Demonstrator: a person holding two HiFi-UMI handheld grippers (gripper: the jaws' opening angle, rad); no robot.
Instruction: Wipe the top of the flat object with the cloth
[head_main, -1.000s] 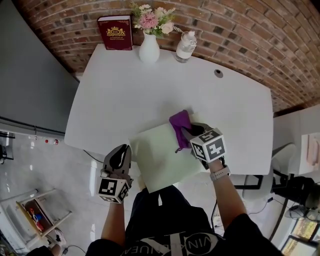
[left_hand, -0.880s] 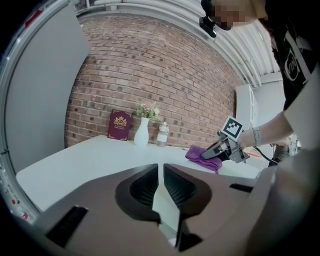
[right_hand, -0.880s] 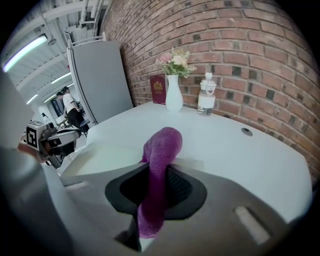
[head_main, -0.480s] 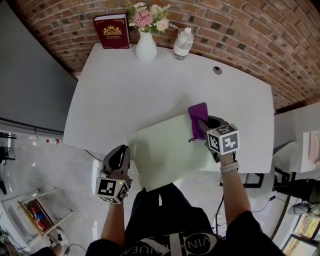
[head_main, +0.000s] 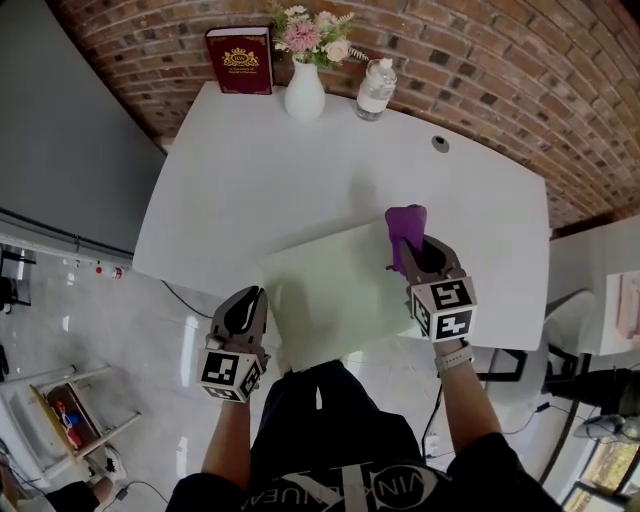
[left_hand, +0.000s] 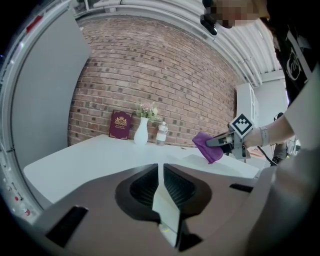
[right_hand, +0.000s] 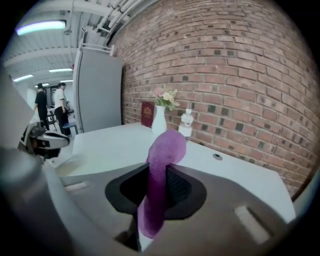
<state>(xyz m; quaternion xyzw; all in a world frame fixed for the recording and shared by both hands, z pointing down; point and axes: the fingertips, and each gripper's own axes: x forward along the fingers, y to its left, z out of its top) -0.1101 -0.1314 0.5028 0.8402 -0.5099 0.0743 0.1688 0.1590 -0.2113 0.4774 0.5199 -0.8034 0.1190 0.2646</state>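
A pale green flat board (head_main: 325, 290) lies at the near edge of the white table (head_main: 280, 170). My right gripper (head_main: 409, 246) is shut on a purple cloth (head_main: 404, 228), which rests at the board's far right corner. In the right gripper view the cloth (right_hand: 161, 165) hangs up and out between the jaws. My left gripper (head_main: 253, 298) sits at the board's left edge, shut on it. A thin pale sheet edge (left_hand: 166, 207) shows pinched between its jaws. The left gripper view also shows the cloth (left_hand: 209, 146), held off to the right.
At the table's far edge stand a red book (head_main: 240, 60), a white vase of flowers (head_main: 305, 92) and a clear bottle (head_main: 375, 90). A cable hole (head_main: 441, 143) is at the far right. A brick wall lies behind. People (right_hand: 50, 105) stand far off.
My right gripper has slid the purple cloth across the board, from its middle far edge to the far right corner. The left gripper has stayed at the board's left edge.
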